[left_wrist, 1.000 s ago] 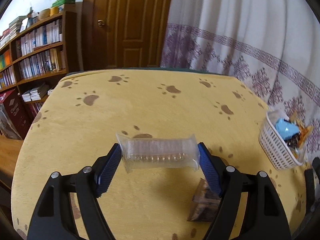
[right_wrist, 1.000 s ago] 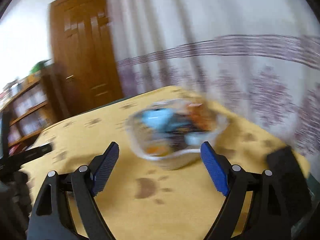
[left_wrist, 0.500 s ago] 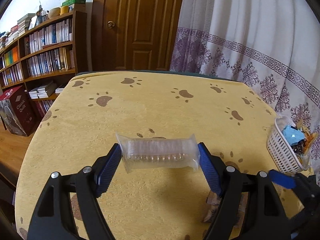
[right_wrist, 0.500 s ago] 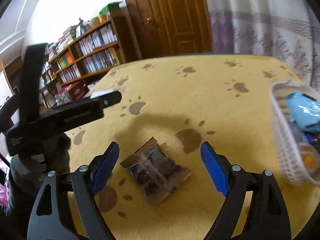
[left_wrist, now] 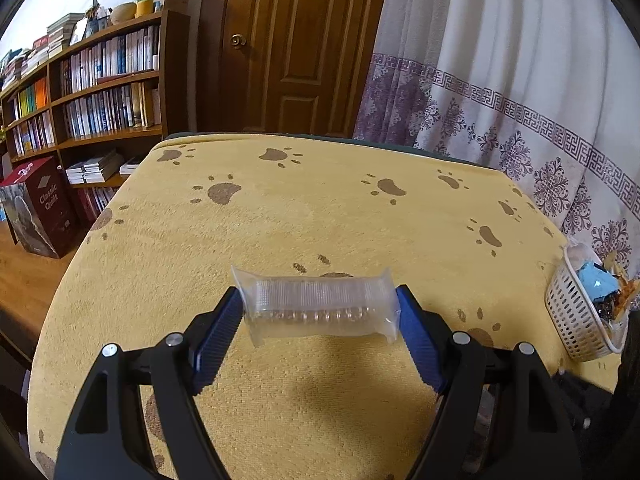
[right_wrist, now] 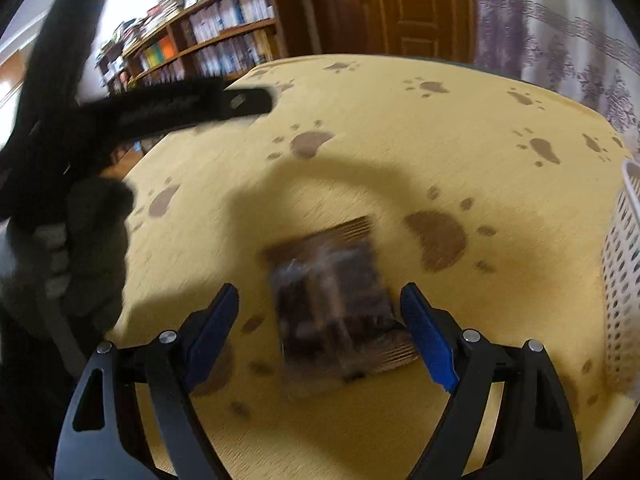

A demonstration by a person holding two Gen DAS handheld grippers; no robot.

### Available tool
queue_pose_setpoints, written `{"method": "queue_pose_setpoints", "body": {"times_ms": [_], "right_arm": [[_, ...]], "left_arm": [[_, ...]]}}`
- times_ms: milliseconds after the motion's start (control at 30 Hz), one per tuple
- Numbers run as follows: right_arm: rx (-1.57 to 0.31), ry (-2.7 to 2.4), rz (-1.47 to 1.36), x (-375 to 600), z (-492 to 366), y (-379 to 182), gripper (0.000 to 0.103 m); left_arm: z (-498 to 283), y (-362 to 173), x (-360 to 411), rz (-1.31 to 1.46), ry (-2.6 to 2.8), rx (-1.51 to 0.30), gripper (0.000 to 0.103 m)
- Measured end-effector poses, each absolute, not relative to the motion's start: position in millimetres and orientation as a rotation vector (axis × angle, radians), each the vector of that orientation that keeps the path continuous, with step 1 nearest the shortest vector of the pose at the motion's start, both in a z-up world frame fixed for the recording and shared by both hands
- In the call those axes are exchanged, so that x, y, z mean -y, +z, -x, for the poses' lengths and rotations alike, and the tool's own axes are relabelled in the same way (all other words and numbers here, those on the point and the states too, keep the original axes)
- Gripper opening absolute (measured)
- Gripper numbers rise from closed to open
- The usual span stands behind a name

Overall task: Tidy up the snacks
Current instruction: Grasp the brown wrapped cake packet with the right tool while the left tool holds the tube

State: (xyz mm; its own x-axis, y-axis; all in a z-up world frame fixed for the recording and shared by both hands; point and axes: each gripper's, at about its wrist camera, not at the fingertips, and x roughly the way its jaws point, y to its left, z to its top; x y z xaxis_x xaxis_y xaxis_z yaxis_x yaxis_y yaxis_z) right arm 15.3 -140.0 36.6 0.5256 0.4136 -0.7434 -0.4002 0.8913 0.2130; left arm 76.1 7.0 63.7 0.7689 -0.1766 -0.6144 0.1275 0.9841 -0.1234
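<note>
— Behind the surface [left_wrist: 320, 216] stand a panelled wooden door [left_wrist: 296, 44], a white curtain [left_wrist: 520, 60] with a purple key-pattern band, and a bookshelf [left_wrist: 100, 84] packed with books at the upper left of the frame. What covers the top?

— Yellow terry-like cloth, short and nubbly, printed with brown paw marks; the corners look rounded.

— And the left tool [left_wrist: 320, 312]?

— Its blue ribbed pads are clenched on the two ends of a clear plastic packet [left_wrist: 320, 308]. The packet is oblong, glossy, with crimped ends and a ridged see-through tray inside; a row of small round pieces shows along its lower edge. It sits at frame centre, lifted off the cloth.

— The right tool [right_wrist: 320, 312]?

— Released, jaws wide. A dark brown packet [right_wrist: 336, 308] lies flat on the cloth between its pads, touching neither. It is squarish with ribbed seams, blurred, so I cannot tell the contents.

— Any container?

— A white plastic basket [left_wrist: 576, 320] with slotted walls at the right edge of the left view. It holds wrappers: one crinkled light blue, some orange and dark ones. In the right view only its wall [right_wrist: 624, 264] shows at far right, and a gloved hand [right_wrist: 92, 248] grips the other tool at left.
</note>
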Motion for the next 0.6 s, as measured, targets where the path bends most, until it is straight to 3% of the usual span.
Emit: {"method": "queue_pose_setpoints", "body": {"times_ms": [300, 600], "right_arm": [[-0.902, 0.413, -0.034, 132.6, -4.6, 37.4, 0.078], [-0.89, 0.273, 0.01, 122.1, -22.8, 36.9, 0.063]], "left_arm": [[-74.2, 64.7, -7.1, 0.083, -0.169, -0.672, 0.077], [-75.3, 65.9, -12.2, 0.104, -0.165, -0.672, 0.077]]}}
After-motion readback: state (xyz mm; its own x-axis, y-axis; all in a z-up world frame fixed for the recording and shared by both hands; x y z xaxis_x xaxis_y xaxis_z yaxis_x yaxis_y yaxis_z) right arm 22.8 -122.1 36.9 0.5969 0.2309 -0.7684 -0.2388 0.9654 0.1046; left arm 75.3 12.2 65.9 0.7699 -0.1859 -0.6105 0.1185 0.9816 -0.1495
